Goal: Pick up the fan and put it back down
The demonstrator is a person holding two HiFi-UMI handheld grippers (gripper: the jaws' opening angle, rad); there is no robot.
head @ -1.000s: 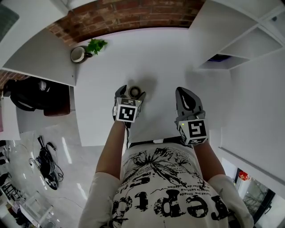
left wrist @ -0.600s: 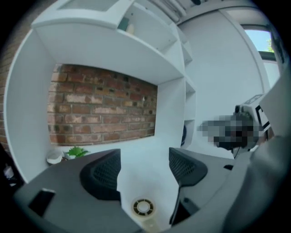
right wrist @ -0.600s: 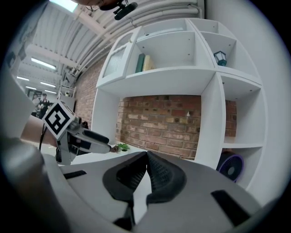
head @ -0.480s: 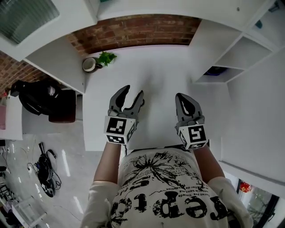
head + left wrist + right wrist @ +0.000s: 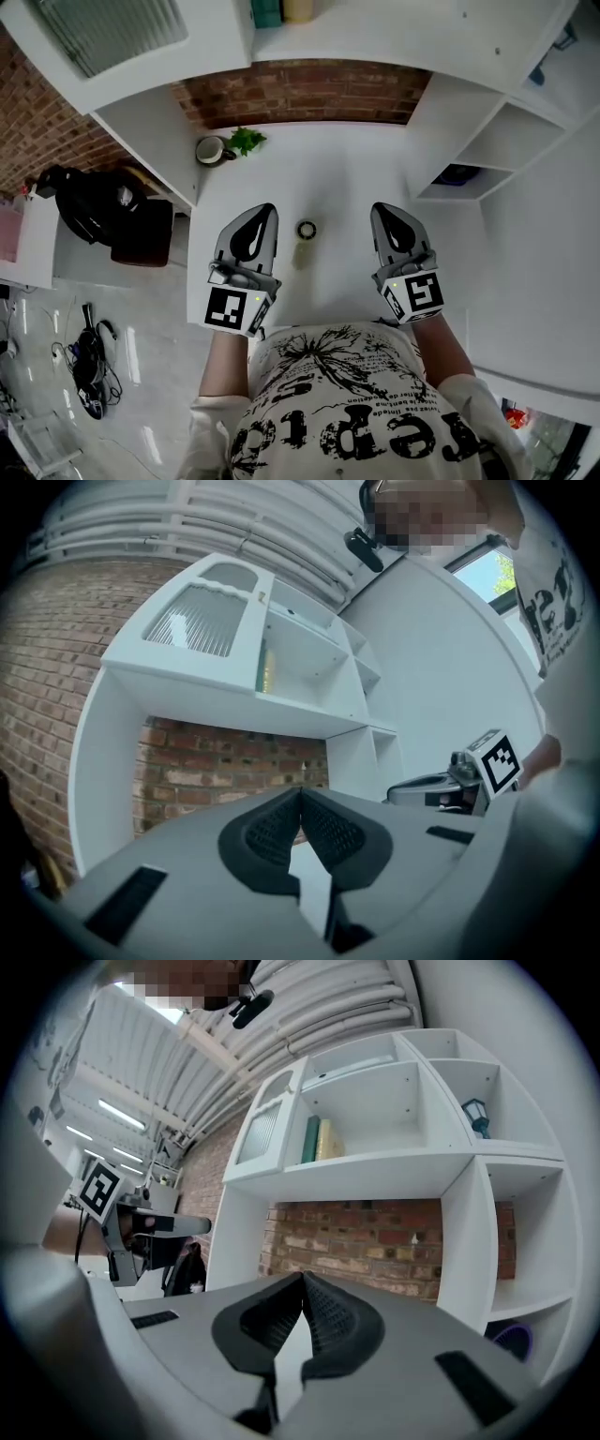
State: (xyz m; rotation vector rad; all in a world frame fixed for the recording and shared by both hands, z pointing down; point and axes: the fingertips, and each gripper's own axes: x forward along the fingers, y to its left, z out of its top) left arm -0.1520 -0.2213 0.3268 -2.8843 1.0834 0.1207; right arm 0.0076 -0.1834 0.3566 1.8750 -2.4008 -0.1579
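In the head view a small pale fan (image 5: 305,240) with a dark round head stands by itself on the white table (image 5: 347,183). It sits between my two grippers and nothing touches it. My left gripper (image 5: 262,210) hovers to the fan's left, raised off the table, jaws closed together with nothing in them (image 5: 300,794). To the fan's right is my right gripper (image 5: 385,208), also shut and empty (image 5: 302,1279). Both point level toward the brick wall. The fan is hidden in both gripper views.
A mug (image 5: 213,150) and a small green plant (image 5: 247,141) sit at the table's back left. White shelving (image 5: 487,141) flanks the right, with a dark object (image 5: 459,174) in one cubby. A black chair with a bag (image 5: 108,211) stands left of the table.
My left gripper was open around the fan a second ago. It has drawn back, risen and shut empty, leaving the fan on the table. The right gripper also rose a little.
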